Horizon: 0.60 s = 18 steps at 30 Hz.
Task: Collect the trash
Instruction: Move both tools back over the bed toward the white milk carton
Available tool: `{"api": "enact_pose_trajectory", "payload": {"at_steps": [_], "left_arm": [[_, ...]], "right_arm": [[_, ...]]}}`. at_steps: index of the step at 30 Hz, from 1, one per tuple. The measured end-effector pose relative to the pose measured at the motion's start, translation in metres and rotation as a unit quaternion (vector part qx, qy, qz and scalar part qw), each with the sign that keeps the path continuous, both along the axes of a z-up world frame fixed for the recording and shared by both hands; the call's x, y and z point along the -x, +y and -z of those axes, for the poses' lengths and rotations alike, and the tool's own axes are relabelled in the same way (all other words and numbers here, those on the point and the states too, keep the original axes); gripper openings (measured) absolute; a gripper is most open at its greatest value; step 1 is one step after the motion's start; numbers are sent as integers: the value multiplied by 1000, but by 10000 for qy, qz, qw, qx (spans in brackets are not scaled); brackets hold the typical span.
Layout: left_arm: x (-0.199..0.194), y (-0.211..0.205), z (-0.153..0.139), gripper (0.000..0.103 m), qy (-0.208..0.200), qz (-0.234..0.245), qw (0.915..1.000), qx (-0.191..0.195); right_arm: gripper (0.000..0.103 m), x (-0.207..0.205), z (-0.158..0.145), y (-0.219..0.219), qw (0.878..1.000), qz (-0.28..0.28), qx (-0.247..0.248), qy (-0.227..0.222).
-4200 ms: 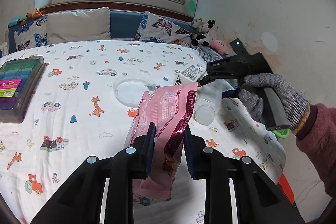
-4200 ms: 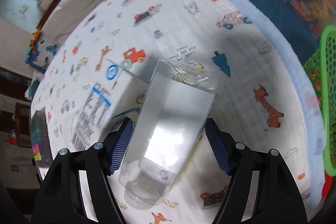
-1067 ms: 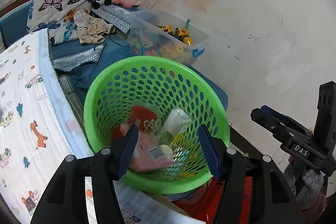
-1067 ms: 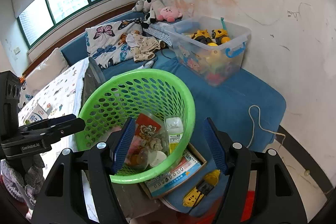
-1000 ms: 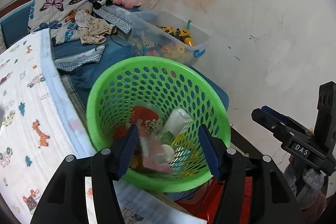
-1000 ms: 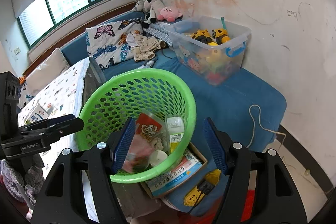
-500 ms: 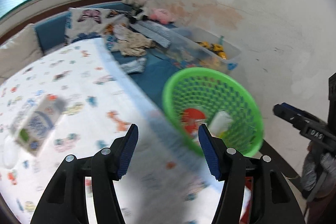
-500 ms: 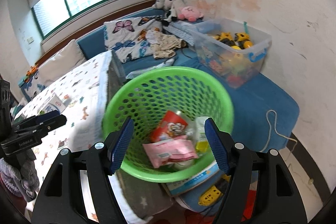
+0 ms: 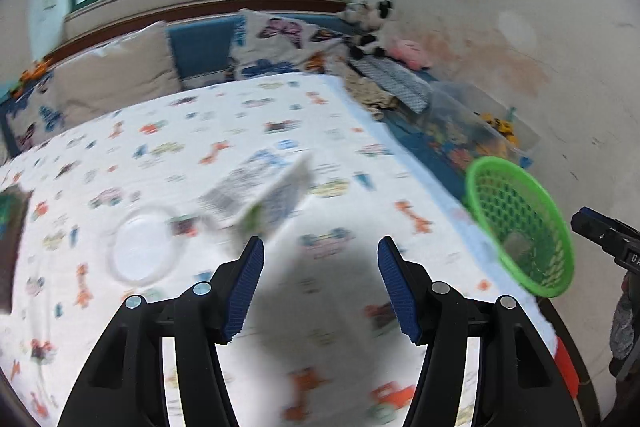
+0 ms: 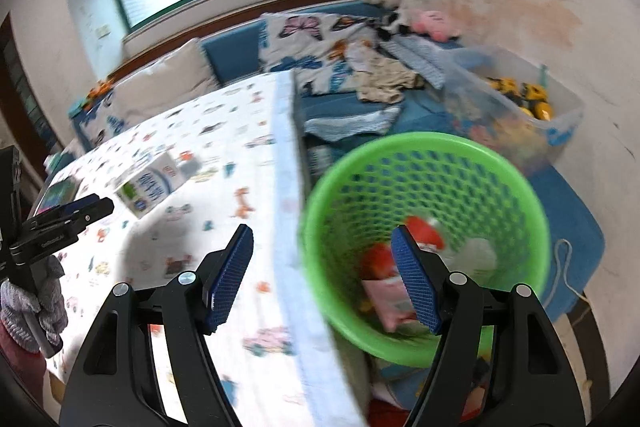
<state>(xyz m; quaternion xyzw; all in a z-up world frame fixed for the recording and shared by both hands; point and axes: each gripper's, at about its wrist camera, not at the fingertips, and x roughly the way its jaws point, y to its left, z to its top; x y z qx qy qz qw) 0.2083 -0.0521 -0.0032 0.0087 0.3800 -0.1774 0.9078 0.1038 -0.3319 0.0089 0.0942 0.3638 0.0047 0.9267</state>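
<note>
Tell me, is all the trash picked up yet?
Not yet. Done: a pink packet and other wrappers lie in the green basket. In hand: nothing; the left tongs and right tongs are both empty. Left: the white carton and the clear round lid sit on the bed sheet.

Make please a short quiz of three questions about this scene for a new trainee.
1. True or false: the left gripper holds a pink wrapper.
2. Where is the pink wrapper? A on the bed, B in the green basket, C on the floor.
3. Name one piece of trash on the printed sheet.

Key: 1 false, the jaws are empty. 2 B. 3 the white carton, or the clear round lid.
</note>
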Motion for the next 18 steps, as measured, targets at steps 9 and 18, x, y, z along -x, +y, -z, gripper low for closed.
{"api": "enact_pose_trajectory", "payload": {"at_steps": [9, 18], "left_arm": [[-4, 82, 14, 65, 129, -649, 9978, -19], [-8, 137, 28, 69, 243, -997, 9945, 209]], "right_arm": [[76, -64, 1, 85, 9946, -779, -464, 508], [77, -130, 3, 157, 9862, -971, -851, 1034]]}}
